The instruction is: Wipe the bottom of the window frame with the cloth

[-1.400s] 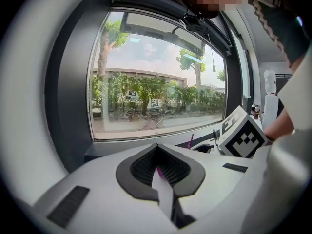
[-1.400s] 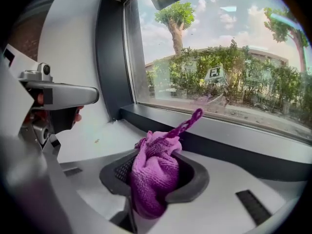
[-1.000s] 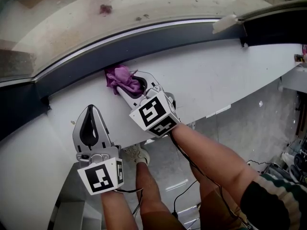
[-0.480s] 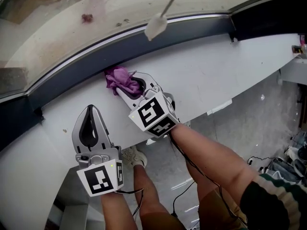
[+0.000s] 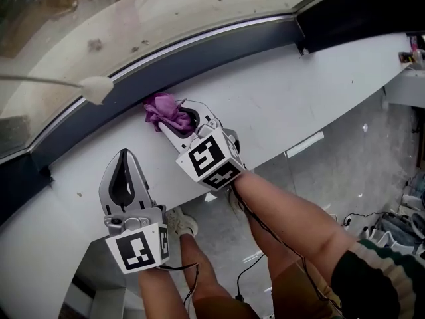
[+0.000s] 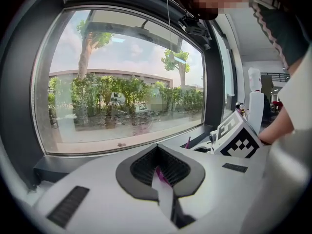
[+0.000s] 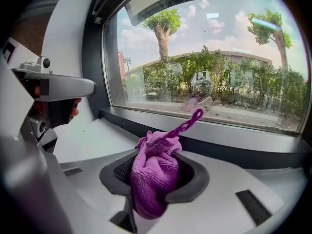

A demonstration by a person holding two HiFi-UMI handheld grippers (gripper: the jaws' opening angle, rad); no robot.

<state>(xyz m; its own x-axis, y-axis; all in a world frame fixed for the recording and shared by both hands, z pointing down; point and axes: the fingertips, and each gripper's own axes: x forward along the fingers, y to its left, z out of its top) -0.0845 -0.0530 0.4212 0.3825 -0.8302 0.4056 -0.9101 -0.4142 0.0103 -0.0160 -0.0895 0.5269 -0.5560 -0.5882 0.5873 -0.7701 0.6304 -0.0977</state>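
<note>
Bulging from the clenched right claw (image 5: 180,116) — a crumpled purple cloth (image 5: 163,109) by the window frame (image 5: 219,52) — left claw (image 5: 124,154) clenched too.

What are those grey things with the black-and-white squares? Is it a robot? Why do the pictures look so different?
No robot: a person holds a grey two-jaw pinching tool, called a gripper, in each hand. The squared cubes are part of them. One picture looks down from a camera on the person's head; the two round ones come from cameras riding on the grippers. Below lies a white window sill with a dark window frame along the glass. The right gripper pinches a crumpled purple cloth beside that frame. The left gripper is shut above the sill; a thin purple sliver shows between its jaws, and I can't tell what it is.
</note>
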